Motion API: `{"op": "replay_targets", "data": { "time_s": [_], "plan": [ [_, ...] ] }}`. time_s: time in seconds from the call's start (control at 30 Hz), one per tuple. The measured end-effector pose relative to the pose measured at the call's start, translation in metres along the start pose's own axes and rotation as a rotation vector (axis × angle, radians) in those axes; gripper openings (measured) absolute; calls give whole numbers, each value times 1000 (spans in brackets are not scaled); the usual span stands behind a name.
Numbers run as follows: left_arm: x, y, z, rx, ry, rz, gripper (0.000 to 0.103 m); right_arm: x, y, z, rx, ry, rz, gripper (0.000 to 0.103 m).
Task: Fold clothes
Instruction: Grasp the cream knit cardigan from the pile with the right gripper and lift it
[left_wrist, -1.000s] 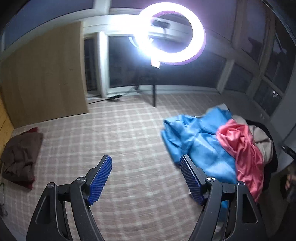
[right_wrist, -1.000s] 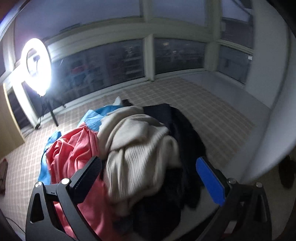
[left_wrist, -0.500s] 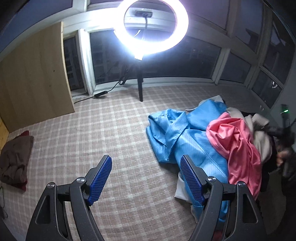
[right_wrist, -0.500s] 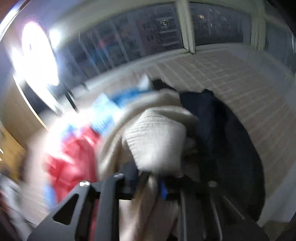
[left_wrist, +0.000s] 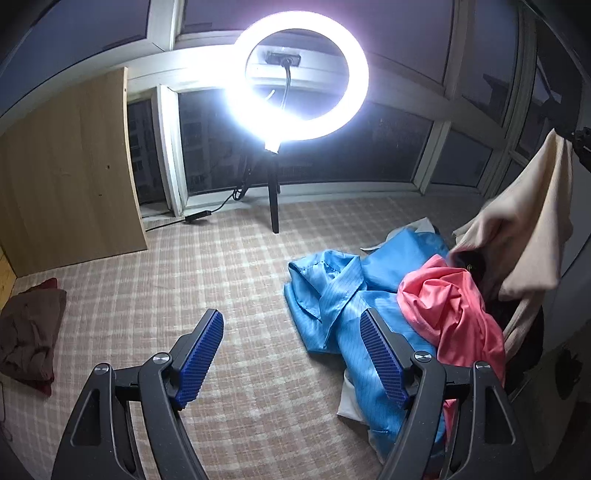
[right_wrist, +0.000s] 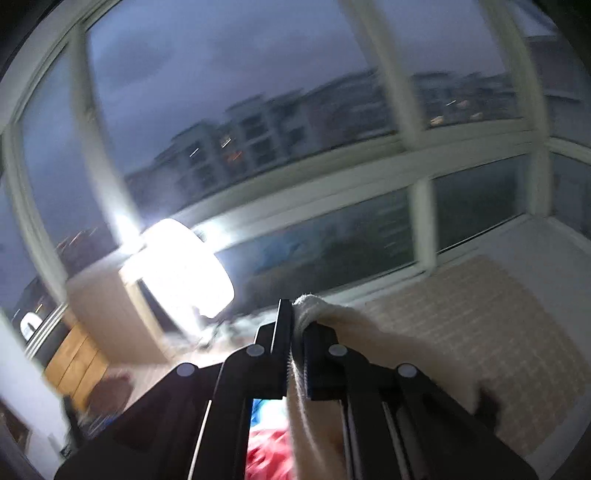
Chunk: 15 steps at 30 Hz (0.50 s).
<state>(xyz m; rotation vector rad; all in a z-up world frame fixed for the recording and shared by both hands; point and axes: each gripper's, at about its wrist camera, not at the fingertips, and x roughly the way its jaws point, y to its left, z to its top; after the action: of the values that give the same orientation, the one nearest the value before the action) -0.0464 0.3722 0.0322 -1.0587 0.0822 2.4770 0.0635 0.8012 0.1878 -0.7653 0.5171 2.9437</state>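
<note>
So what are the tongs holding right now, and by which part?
The right tongs are shut on the cream sweater, pinching a fold at its top edge. The left tongs are open and hold nothing.

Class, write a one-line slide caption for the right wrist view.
Right gripper clamps a cream knit garment, lifted before dusk-lit windows.

Right tool (right_wrist: 295, 325) clamped, raised; left tool (left_wrist: 291, 354) jaws wide.
</note>
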Motion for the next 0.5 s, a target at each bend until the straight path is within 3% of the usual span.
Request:
{"op": "replay_targets", "data": {
  "time_s": [0.07,0.17,0.27,0.37,0.5],
  "plan": [
    [-5,7,-5,-2,-8,16,75,22,25,-26,-71,136,49,14],
    [-6,18,-13,-22,5,24,75,53,25,-76,-60,282,-48,34],
    [-1,19,-21,-13,38,19,75,52,-1,-120,49,295,-144,58],
    [5,13,-27,10,63,9,75,36,-38,-166,129,319,-213,60],
    [12,1,-31,28,82,-20,75,47,-45,-222,187,395,-186,62]
  ]
}}
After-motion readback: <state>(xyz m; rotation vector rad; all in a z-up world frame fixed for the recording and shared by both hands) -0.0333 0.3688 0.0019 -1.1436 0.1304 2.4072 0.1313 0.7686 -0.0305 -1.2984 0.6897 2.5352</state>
